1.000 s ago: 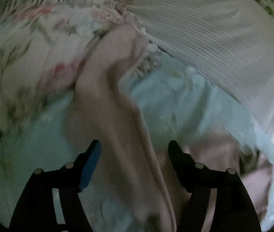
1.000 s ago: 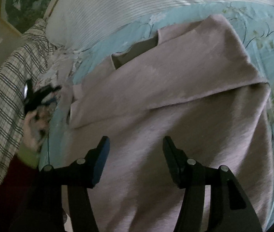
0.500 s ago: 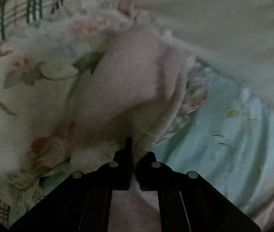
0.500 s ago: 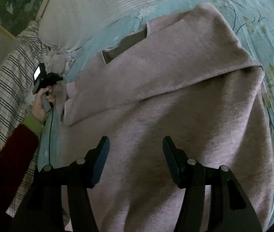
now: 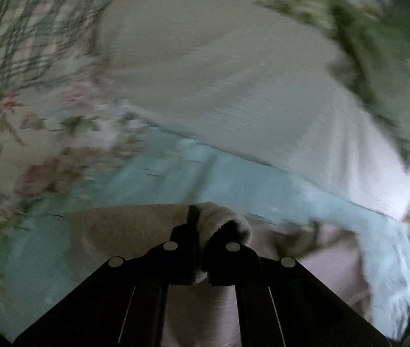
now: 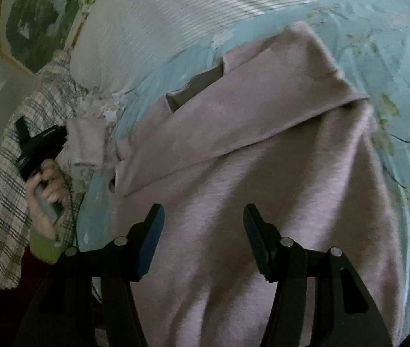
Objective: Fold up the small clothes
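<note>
A pale pink garment lies spread on a light blue bedsheet, its upper part folded over into a diagonal band. My right gripper is open and empty, hovering above the garment's lower half. My left gripper is shut on the garment's sleeve cuff and holds it lifted; the view is blurred. In the right wrist view the left gripper shows at the far left, clamping the sleeve, with the person's hand on its handle.
A white ribbed pillow lies along the head of the bed, also in the left wrist view. A plaid blanket and a floral quilt lie at the left. A wall with green leafy wallpaper stands behind.
My left gripper closed on the sleeve cuff, then lifted and swung it, so its view now looks across the sheet toward the pillow. My right gripper stayed open above the garment.
</note>
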`<state>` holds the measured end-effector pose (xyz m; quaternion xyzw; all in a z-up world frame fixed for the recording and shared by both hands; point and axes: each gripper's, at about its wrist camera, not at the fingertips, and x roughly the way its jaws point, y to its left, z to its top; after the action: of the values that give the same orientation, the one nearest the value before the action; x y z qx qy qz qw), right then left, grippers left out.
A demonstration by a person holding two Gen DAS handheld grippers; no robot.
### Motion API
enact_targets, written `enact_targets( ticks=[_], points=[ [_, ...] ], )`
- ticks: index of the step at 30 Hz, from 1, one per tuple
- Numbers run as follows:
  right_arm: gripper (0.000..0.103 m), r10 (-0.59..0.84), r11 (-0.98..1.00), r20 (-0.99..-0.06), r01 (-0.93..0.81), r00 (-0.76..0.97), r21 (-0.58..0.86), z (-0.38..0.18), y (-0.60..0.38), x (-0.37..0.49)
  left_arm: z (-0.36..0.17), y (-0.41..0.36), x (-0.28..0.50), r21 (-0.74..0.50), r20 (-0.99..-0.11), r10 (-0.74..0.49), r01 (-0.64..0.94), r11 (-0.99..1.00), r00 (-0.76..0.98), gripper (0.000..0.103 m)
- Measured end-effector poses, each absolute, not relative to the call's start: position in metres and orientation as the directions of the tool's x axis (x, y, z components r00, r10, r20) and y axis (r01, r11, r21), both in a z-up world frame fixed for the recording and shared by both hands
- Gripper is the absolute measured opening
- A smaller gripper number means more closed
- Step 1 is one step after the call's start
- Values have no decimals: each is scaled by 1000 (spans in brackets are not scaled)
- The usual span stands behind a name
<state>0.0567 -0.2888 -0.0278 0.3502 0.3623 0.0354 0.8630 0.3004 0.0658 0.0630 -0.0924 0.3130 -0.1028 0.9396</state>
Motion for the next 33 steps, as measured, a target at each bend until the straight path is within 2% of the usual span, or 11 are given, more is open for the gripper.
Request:
enact_targets(
  ticks=[5, 8, 11, 15, 18, 21, 26, 28, 33],
  points=[
    [58, 272, 736, -591, 232, 760, 636, -28, -303, 39, 83, 0, 275, -319, -515, -413, 279, 906, 751, 3],
    [58, 254, 712, -586, 261, 769, 651, -32, -311, 33, 82, -43, 263, -313, -501, -459, 341, 887, 734, 3],
    [58, 234, 699, -586, 285, 776, 656, -35, -317, 31, 58, -89, 263, -292, -537, -479, 380, 878, 694, 3],
    [58, 222, 691, -590, 301, 777, 657, -37, -323, 30, -2, -146, 271, -238, -648, -456, 406, 882, 610, 3],
    [59, 222, 685, -586, 304, 779, 663, -36, -326, 33, -41, -161, 281, -239, -713, -441, 402, 884, 545, 4],
    [59, 232, 681, -584, 299, 778, 669, -36, -325, 41, -65, -160, 278, -255, -748, -436, 390, 885, 500, 12],
    [60, 267, 671, -577, 281, 772, 686, -41, -316, 62, -65, -135, 262, -243, -749, -415, 368, 897, 517, 46],
    [60, 283, 665, -572, 273, 770, 696, -43, -313, 75, -61, -120, 253, -244, -741, -410, 355, 902, 532, 51],
    [60, 275, 666, -583, 285, 765, 689, -47, -313, 108, -53, -65, 224, -217, -731, -332, 259, 941, 596, 54]
  ],
)
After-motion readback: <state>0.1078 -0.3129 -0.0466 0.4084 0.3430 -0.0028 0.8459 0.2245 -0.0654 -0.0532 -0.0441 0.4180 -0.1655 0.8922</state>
